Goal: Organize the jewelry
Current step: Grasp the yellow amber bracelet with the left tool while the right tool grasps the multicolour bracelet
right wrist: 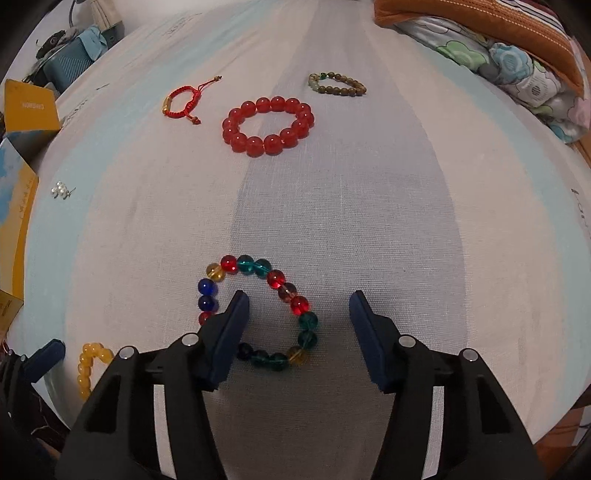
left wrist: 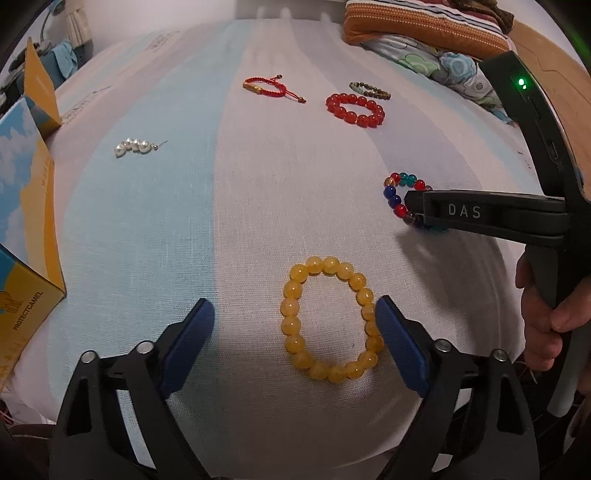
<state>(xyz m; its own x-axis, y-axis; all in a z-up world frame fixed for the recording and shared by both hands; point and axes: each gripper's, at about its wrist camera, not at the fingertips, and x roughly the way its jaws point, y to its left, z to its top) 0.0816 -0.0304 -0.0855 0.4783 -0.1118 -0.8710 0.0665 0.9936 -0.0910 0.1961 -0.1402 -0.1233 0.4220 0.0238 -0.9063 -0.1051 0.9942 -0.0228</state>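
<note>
A yellow bead bracelet [left wrist: 330, 318] lies flat on the striped cloth; my left gripper [left wrist: 295, 314] is open over it, its right finger [left wrist: 400, 347] at the bracelet's right side. A multicoloured bead bracelet [right wrist: 258, 310] lies flat under my open right gripper [right wrist: 299, 306], whose left finger [right wrist: 225, 339] rests inside the loop over its left beads. That gripper also shows in the left wrist view [left wrist: 413, 203], above the same bracelet [left wrist: 397, 195]. Farther back lie a red bead bracelet [right wrist: 267, 125], a red cord bracelet [right wrist: 183, 101], a brown-green bead bracelet [right wrist: 338, 85] and a pearl piece [left wrist: 135, 147].
An open yellow and blue cardboard box [left wrist: 26, 206] stands at the left edge of the cloth. Folded bedding and an orange cushion [left wrist: 424, 29] lie at the back right. The person's hand [left wrist: 550, 314] holds the right gripper's handle.
</note>
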